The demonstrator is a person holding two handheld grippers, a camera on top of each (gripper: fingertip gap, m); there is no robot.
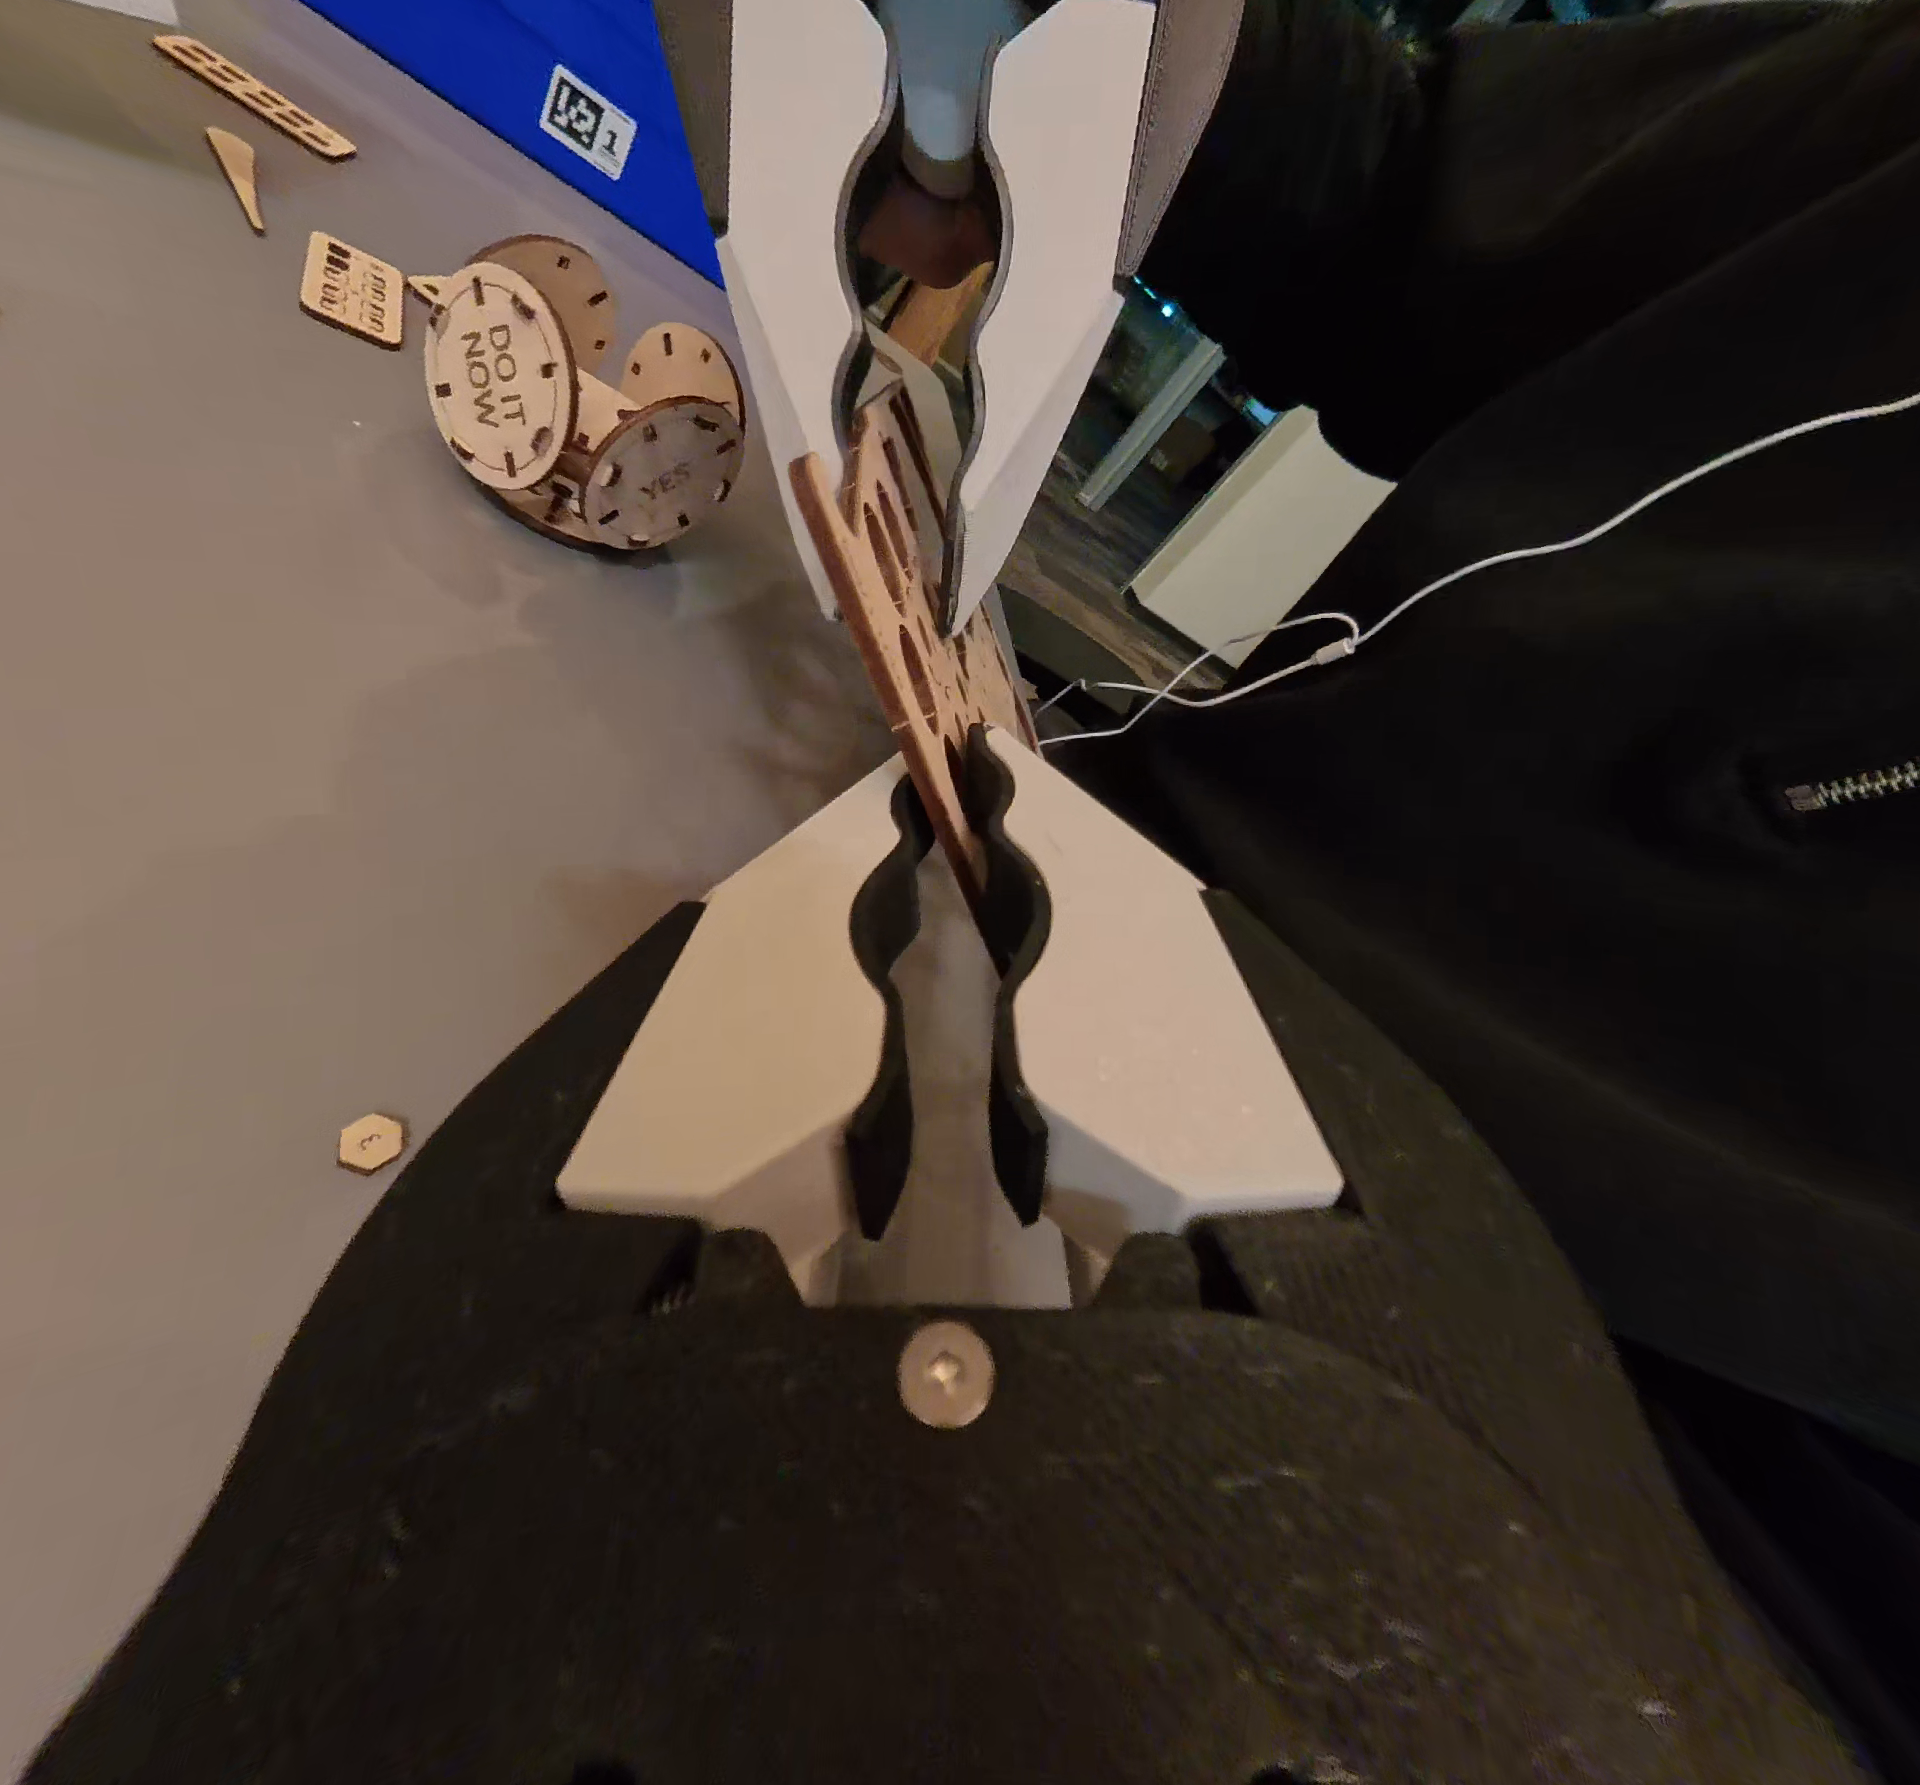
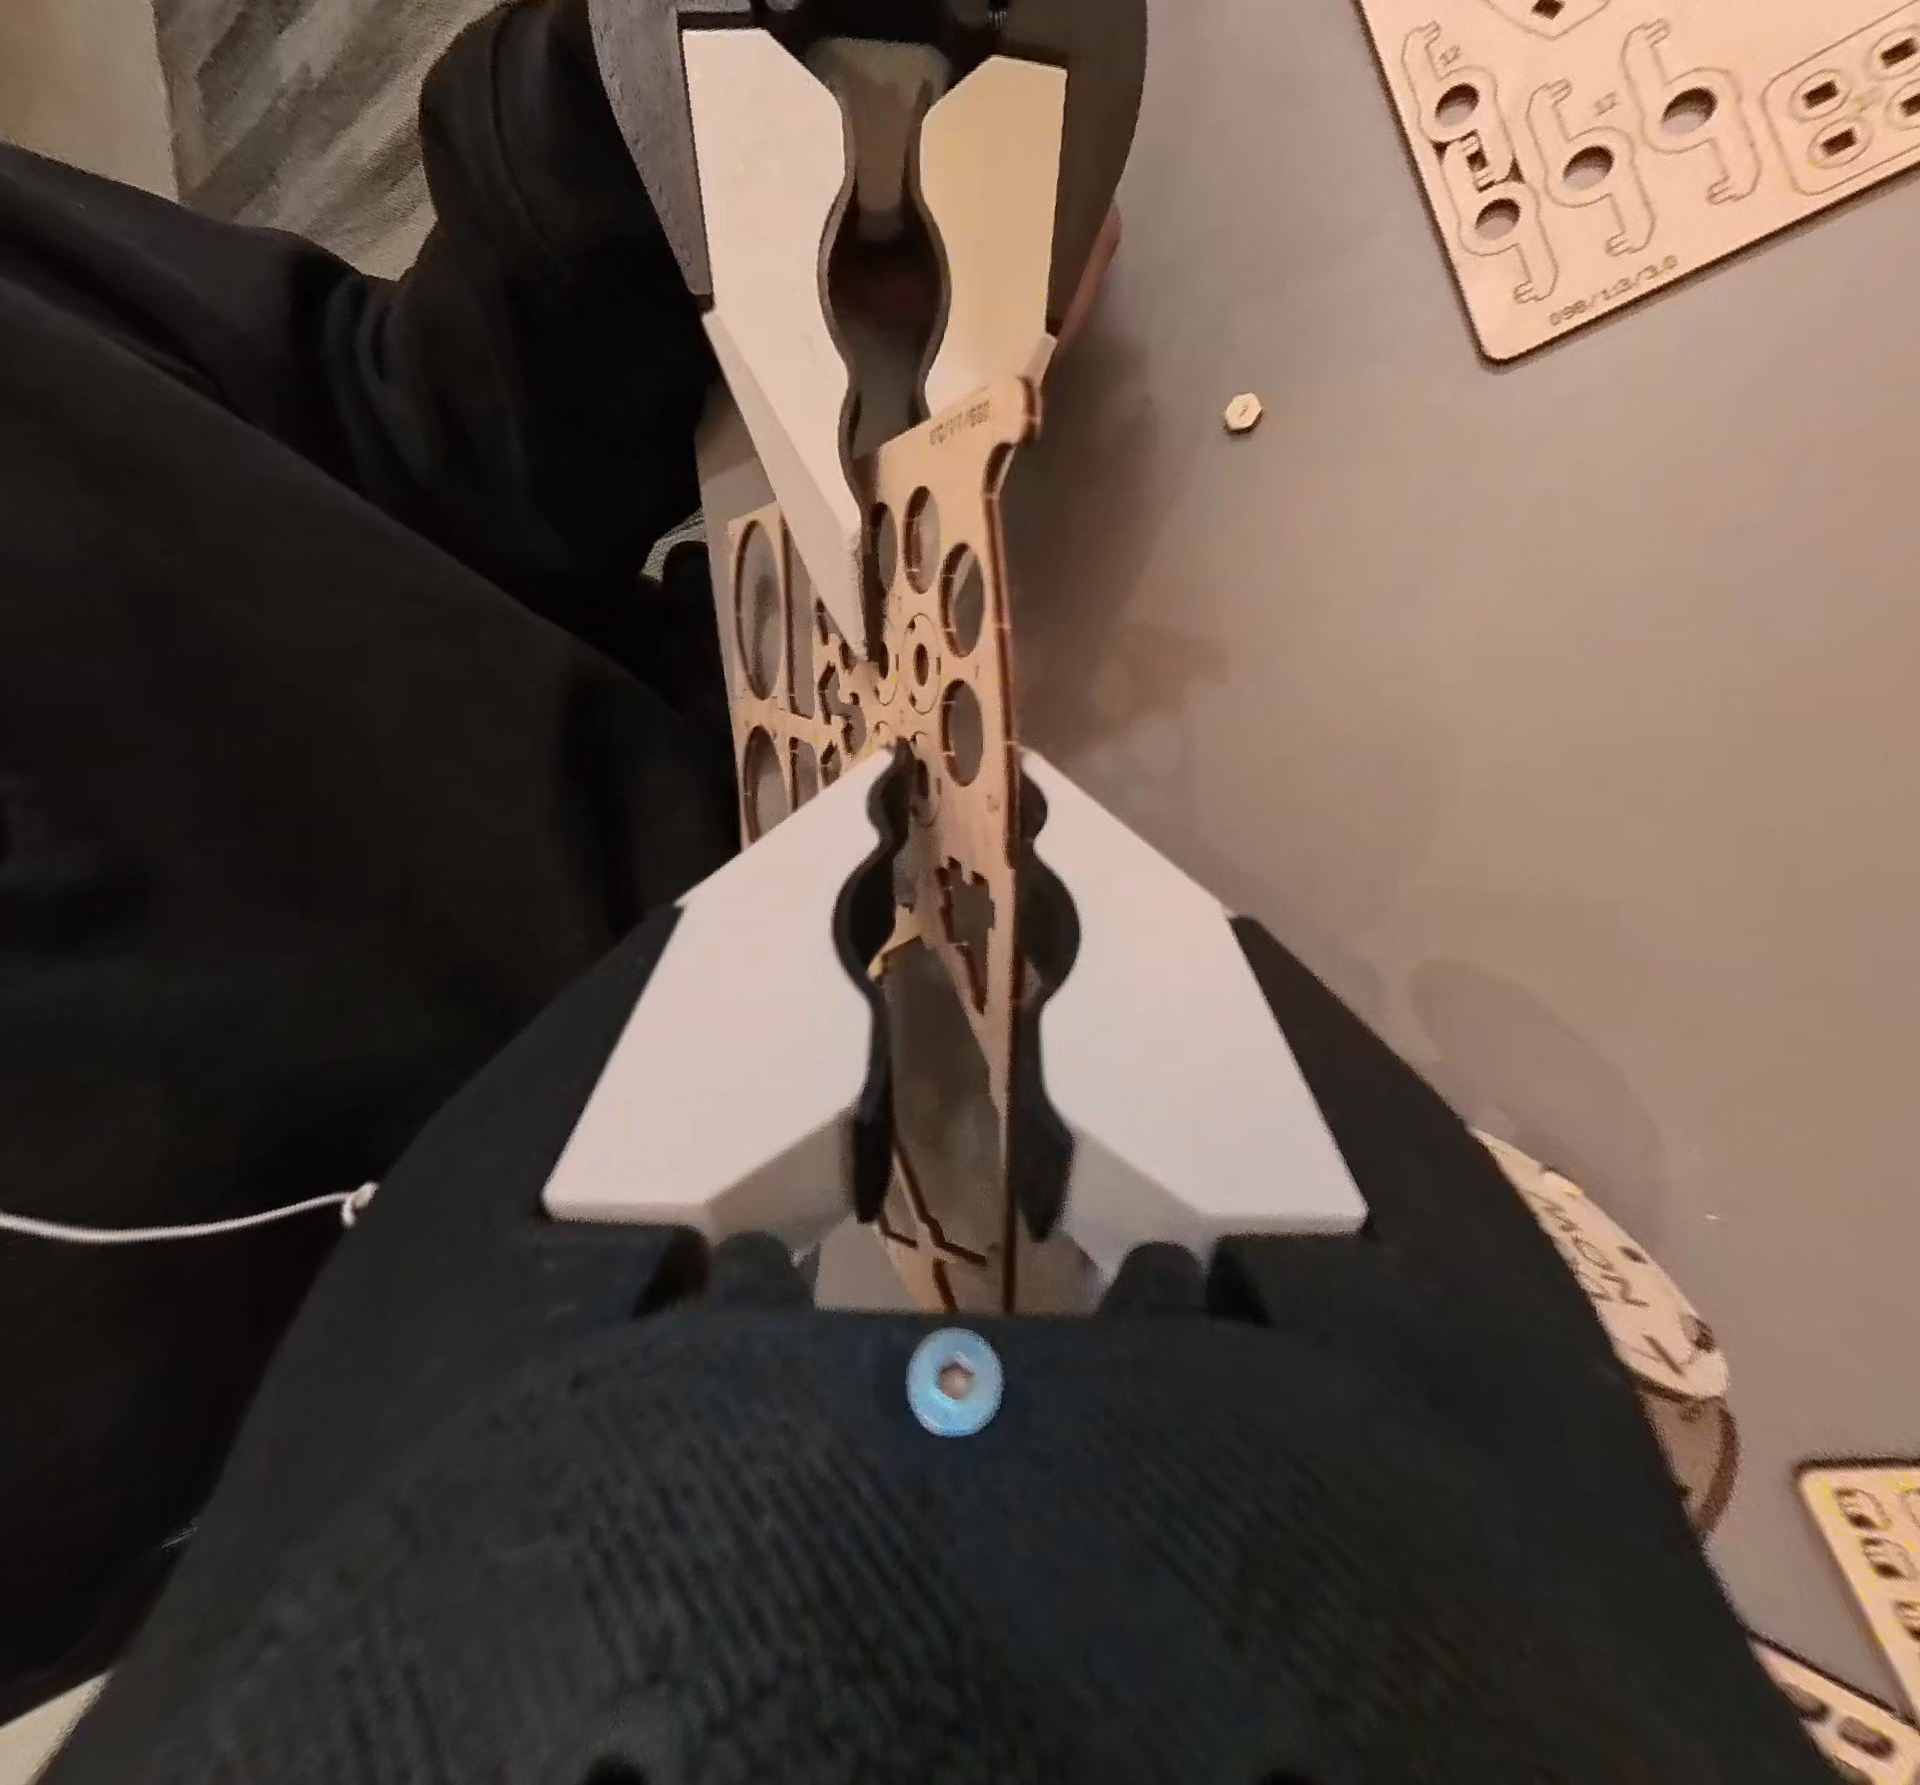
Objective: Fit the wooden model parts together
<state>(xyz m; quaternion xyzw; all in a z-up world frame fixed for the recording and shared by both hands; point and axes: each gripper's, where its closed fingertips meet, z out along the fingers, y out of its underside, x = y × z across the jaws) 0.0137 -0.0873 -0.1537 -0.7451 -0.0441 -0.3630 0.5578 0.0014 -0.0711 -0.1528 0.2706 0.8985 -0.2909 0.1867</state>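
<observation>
We gripped the wooden sheet [image 1: 914,655] from opposite ends, left gripper [image 1: 948,779] and right gripper [image 2: 961,779] jaws both clamped on it, steadying it above the tabletop [image 1: 312,800].

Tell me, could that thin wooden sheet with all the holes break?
It might. Both grippers, left gripper and right gripper, pinch the wooden sheet from opposite ends, so a twist could snap its thin bridges between cut-outs. Loosely attached pieces might also pop out and drop onto the grey table. The white cord hangs close and could snag.
</observation>
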